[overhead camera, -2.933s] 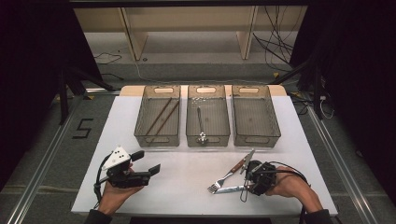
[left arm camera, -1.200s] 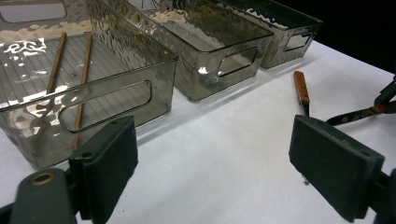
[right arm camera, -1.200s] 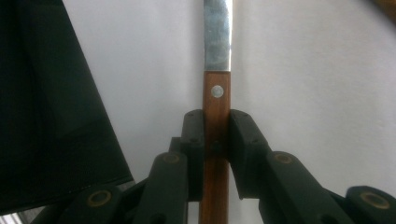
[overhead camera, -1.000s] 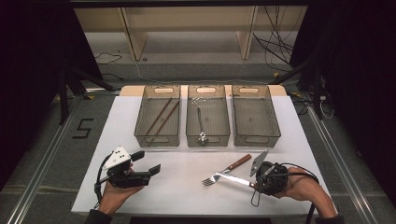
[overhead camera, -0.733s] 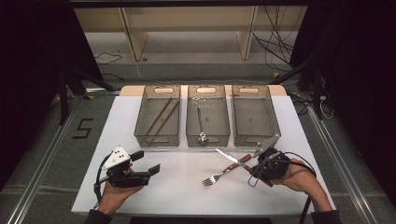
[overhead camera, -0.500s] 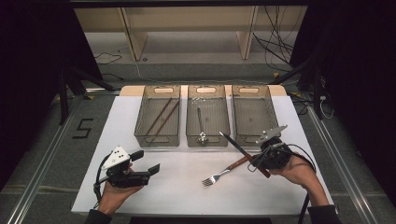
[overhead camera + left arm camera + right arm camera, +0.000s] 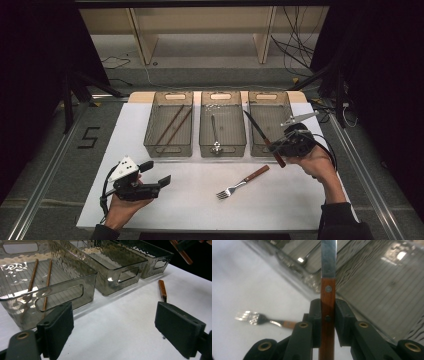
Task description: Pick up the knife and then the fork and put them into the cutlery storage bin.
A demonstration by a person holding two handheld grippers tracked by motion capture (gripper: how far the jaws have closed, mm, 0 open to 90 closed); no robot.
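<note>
The right gripper [image 7: 328, 322] squeezes the brown wooden handle of a knife with a flat silver blade [image 7: 264, 139]. The knife is up in the air at the front edge of the right see-through plastic bin [image 7: 270, 121], and its blade points over that bin. To do this well, keep the squeeze tight, lift the knife over the wall, bring it down low and flat inside, then let go gently. The left gripper [image 7: 152, 174] rests low near the table with its jaws wide open and nothing in them. A silver fork with a wooden handle [image 7: 242, 181] lies on the white table [image 7: 190, 210], probably next
</note>
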